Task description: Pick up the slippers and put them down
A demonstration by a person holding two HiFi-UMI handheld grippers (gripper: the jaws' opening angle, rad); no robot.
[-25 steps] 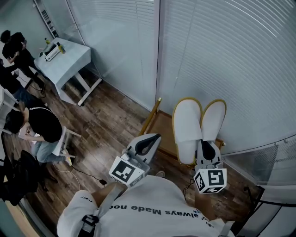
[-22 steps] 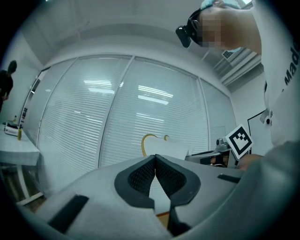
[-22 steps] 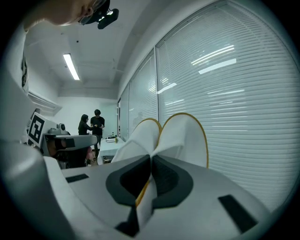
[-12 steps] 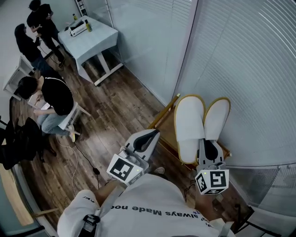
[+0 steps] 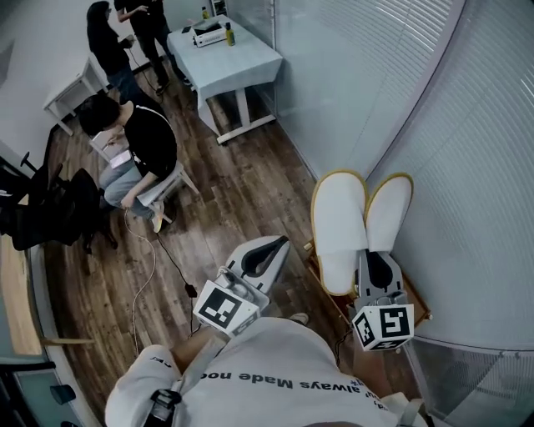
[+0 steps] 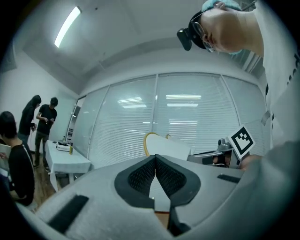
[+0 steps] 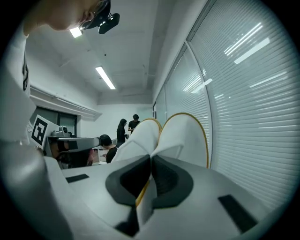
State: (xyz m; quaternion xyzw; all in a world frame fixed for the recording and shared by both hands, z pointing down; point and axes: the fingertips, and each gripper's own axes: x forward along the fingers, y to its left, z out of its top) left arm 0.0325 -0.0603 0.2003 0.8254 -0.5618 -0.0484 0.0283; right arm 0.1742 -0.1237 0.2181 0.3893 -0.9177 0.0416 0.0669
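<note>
A pair of white slippers (image 5: 338, 223) with yellow edging is held up in the air, soles facing me, in front of the glass wall. My right gripper (image 5: 373, 260) is shut on their heel ends. In the right gripper view the slippers (image 7: 180, 133) rise straight out of the closed jaws of the right gripper (image 7: 150, 161). My left gripper (image 5: 279, 244) hovers beside them to the left, shut with nothing in it. In the left gripper view the left gripper (image 6: 154, 161) has its pads touching, with the slippers (image 6: 165, 145) beyond them.
A glass wall with blinds (image 5: 392, 92) runs along the right. A low wooden frame (image 5: 334, 298) stands on the wood floor under the slippers. Farther left are a white table (image 5: 225, 54), a seated person (image 5: 138, 146), standing people (image 5: 125, 25) and a floor cable (image 5: 154, 258).
Both grippers have swung together along the glass wall with the slippers still gripped. The table and the people have shifted right and up in the head view.
</note>
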